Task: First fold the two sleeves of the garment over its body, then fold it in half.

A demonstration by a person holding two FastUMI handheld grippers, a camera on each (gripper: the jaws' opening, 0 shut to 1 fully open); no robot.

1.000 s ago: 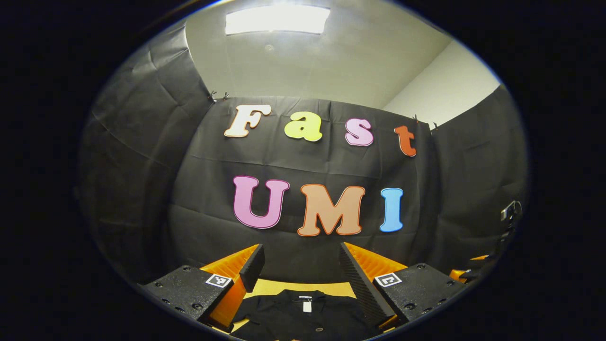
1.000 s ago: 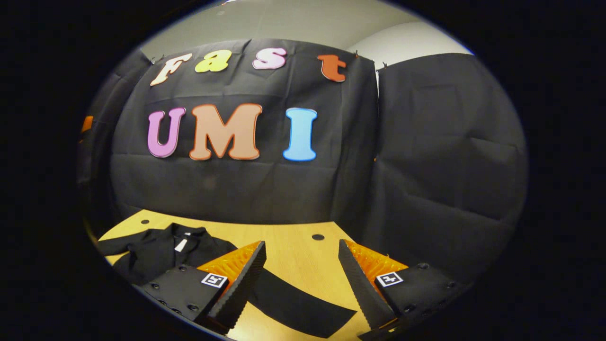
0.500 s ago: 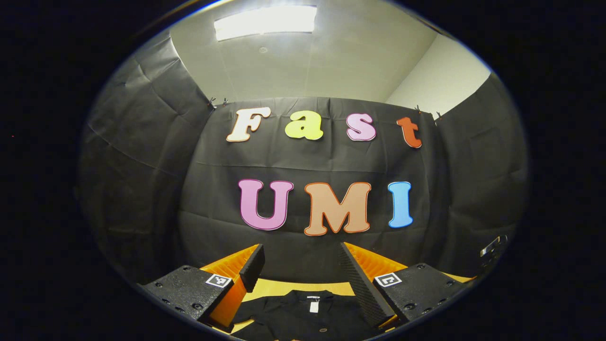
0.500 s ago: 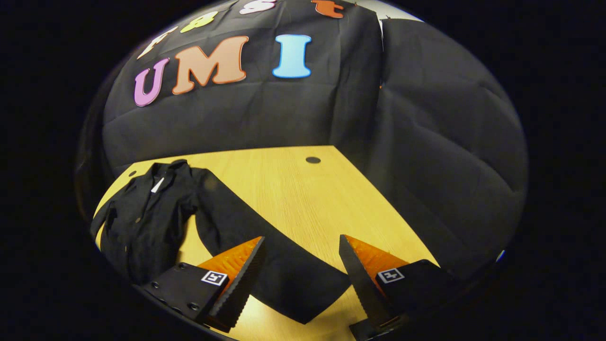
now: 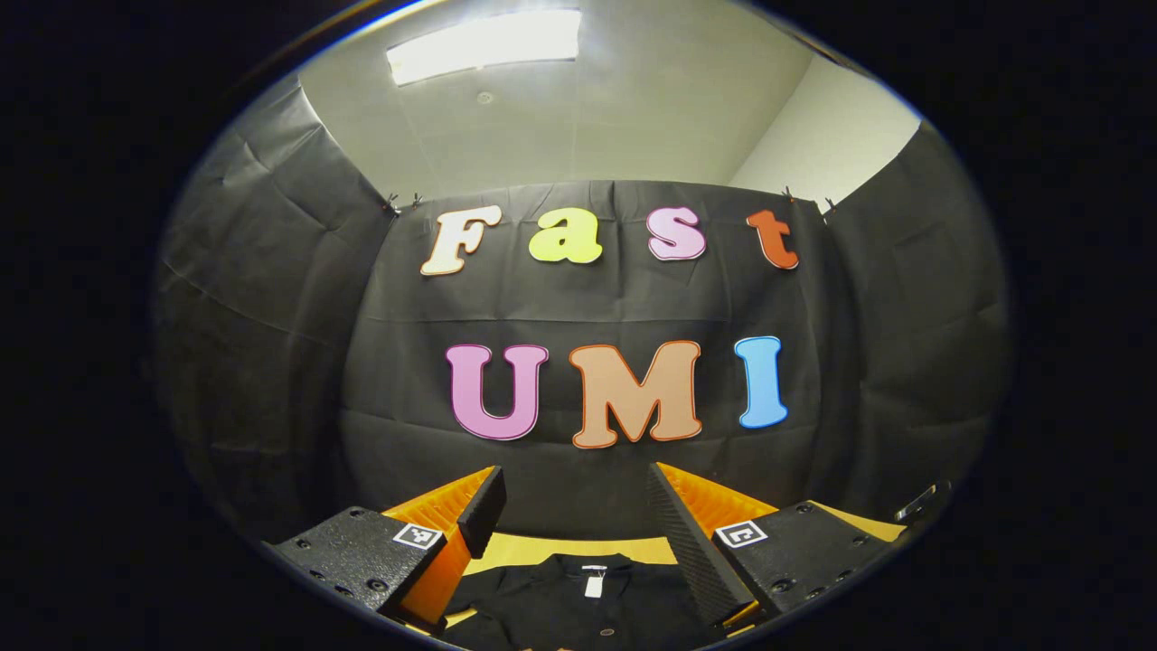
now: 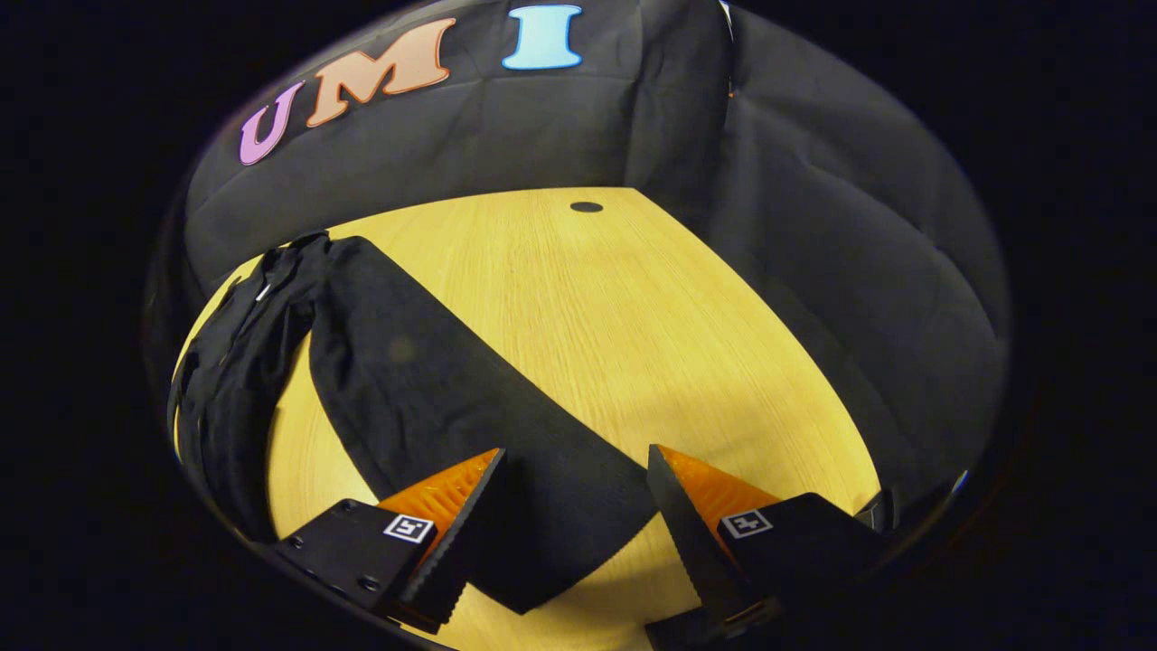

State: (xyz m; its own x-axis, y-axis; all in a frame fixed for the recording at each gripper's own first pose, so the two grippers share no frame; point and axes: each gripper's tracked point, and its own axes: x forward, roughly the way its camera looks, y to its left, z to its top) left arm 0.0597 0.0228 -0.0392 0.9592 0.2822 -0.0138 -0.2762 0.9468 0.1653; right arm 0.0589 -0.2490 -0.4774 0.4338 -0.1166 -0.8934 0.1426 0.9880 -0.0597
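Both jaws open, empty. Right gripper (image 6: 569,533) over sleeve (image 6: 470,398) cuff near table (image 6: 633,325) front edge; garment (image 5: 578,606) probably thin, limp: pinch cuff.

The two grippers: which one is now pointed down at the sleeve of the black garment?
The right gripper: its open fingers frame the cuff end of the sleeve on the wooden table. The left gripper looks level toward the booth wall, above the garment's collar.

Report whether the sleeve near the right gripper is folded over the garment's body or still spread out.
Spread out. The sleeve lies flat on the table, angled away from the body.
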